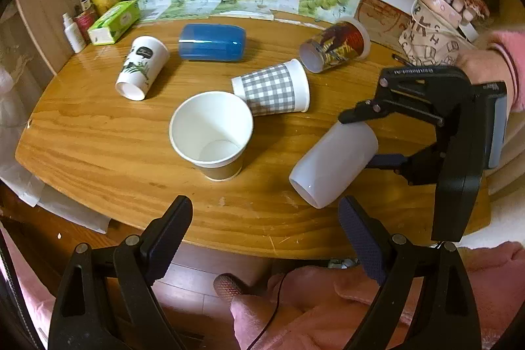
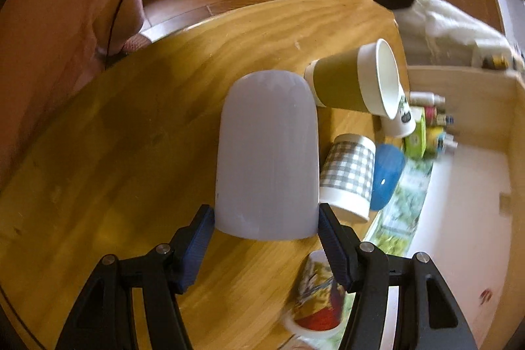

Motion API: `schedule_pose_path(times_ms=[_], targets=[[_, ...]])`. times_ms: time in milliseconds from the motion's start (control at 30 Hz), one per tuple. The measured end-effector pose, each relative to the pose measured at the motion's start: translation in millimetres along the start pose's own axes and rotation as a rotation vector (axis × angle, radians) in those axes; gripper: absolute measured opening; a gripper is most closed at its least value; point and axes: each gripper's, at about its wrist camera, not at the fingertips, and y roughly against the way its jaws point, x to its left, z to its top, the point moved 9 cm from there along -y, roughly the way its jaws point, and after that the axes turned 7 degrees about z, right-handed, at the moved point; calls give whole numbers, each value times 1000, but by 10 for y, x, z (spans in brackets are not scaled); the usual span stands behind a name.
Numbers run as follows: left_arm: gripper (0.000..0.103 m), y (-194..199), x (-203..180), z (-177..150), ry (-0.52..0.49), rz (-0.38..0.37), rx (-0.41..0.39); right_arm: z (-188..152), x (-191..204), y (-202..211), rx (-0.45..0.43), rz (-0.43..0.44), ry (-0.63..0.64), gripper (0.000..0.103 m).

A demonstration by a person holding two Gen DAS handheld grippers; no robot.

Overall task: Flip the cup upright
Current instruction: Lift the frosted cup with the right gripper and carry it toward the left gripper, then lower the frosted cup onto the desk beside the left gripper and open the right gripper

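Observation:
My right gripper (image 2: 265,235) is shut on a plain white cup (image 2: 267,153), its blue pads pressing both sides near one end. In the left wrist view the right gripper (image 1: 364,140) holds that white cup (image 1: 333,163) tilted over the table's front right, its open mouth pointing down toward the front. My left gripper (image 1: 265,228) is open and empty, hanging over the front edge of the wooden table (image 1: 98,133). A brown paper cup (image 1: 213,133) stands upright mid-table.
Several cups lie on their sides: a grey checked cup (image 1: 272,87), a blue cup (image 1: 211,42), a white leaf-print cup (image 1: 141,68) and a picture-print cup (image 1: 334,46). A green tissue box (image 1: 113,22) and bottles (image 1: 73,33) stand back left. A patterned bag (image 1: 430,38) stands back right.

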Motion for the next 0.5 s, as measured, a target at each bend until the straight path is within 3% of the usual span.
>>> schedule_pose_path(times_ms=[500], targets=[[93,-122,-186,114,-80,-45,35,-27,-66,-131,-21,25,-9,64]])
